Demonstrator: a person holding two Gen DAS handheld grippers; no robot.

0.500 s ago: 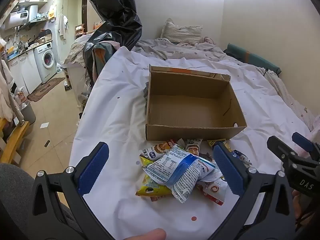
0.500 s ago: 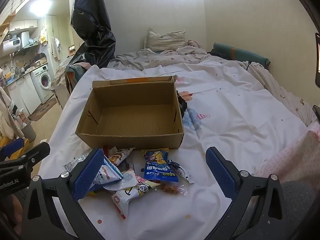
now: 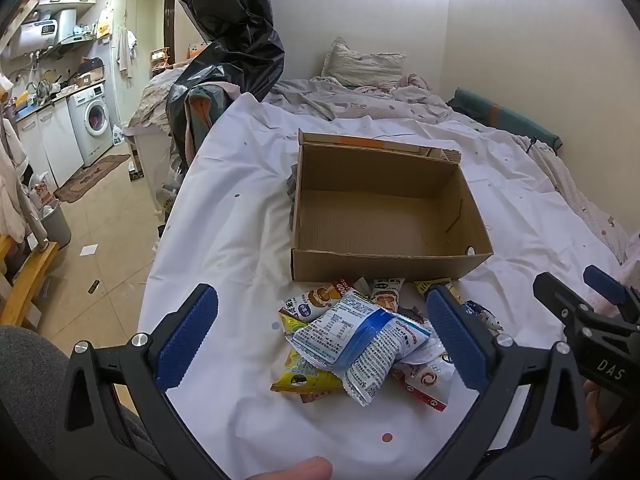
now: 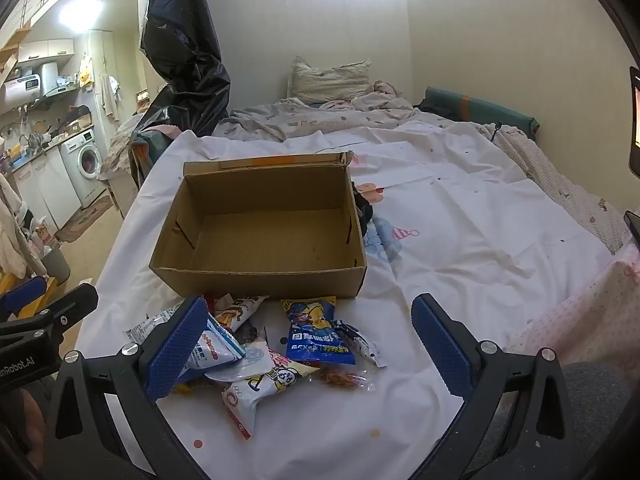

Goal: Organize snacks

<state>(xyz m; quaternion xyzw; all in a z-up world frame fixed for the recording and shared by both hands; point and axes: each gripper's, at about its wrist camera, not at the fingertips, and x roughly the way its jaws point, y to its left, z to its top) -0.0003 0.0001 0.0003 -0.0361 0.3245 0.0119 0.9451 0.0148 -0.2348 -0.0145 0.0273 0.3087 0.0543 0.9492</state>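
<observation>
An open brown cardboard box sits in the middle of the bed's white sheet; it has nothing in it. A pile of small snack bags lies on the sheet just in front of the box's near wall, close to the near edge of the bed; a white and blue bag is on top, and a dark blue bag lies at the right side of the pile. The left gripper hangs above the pile with its blue pads wide apart, holding nothing; the right gripper is the same, spread wide and holding nothing. Next to half a second ago, nothing has moved; box, bags and both grippers are where they were.
</observation>
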